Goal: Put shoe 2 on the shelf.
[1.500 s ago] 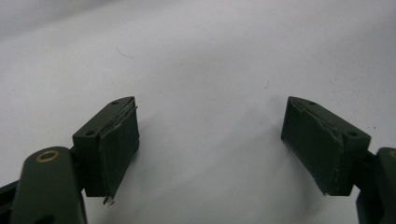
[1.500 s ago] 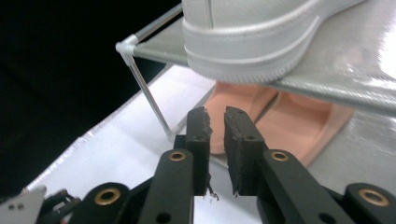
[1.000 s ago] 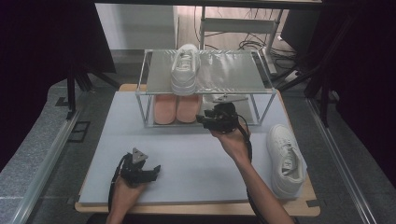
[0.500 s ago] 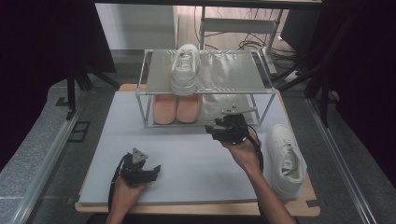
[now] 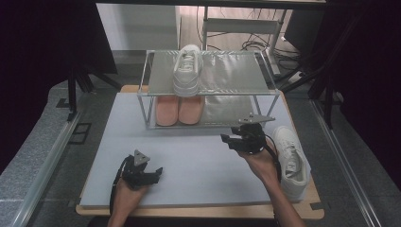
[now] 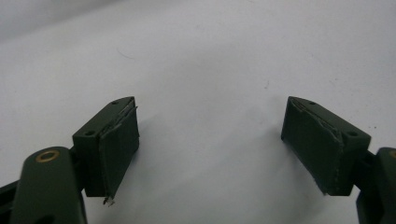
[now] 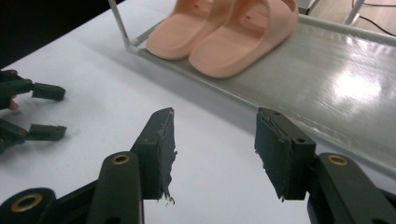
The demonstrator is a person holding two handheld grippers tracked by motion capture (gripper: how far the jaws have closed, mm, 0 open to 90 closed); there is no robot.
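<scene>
A metal shoe rack [image 5: 236, 66] stands at the back of the table. One white sneaker [image 5: 187, 71] rests on its top shelf, and a pair of pink slippers [image 5: 178, 109] [image 7: 224, 32] sits on the lower shelf. A second white sneaker [image 5: 291, 158] lies on the table to the right. My right gripper [image 5: 227, 140] [image 7: 215, 140] hovers in front of the rack, just left of that sneaker. Its jaws have just been opening and hold nothing. My left gripper [image 5: 158, 172] [image 6: 212, 140] rests open on the mat at the front left, also empty.
A pale grey mat [image 5: 198, 165] covers the tabletop. The right half of the rack's lower shelf [image 7: 355, 88] is bare. Metal rails run along both sides of the table. My left gripper [image 7: 53, 112] shows at the left edge of the right gripper view.
My right gripper has drawn back from the rack's lower shelf, moving toward the front right and nearer the sneaker on the table. The left gripper has stayed put.
</scene>
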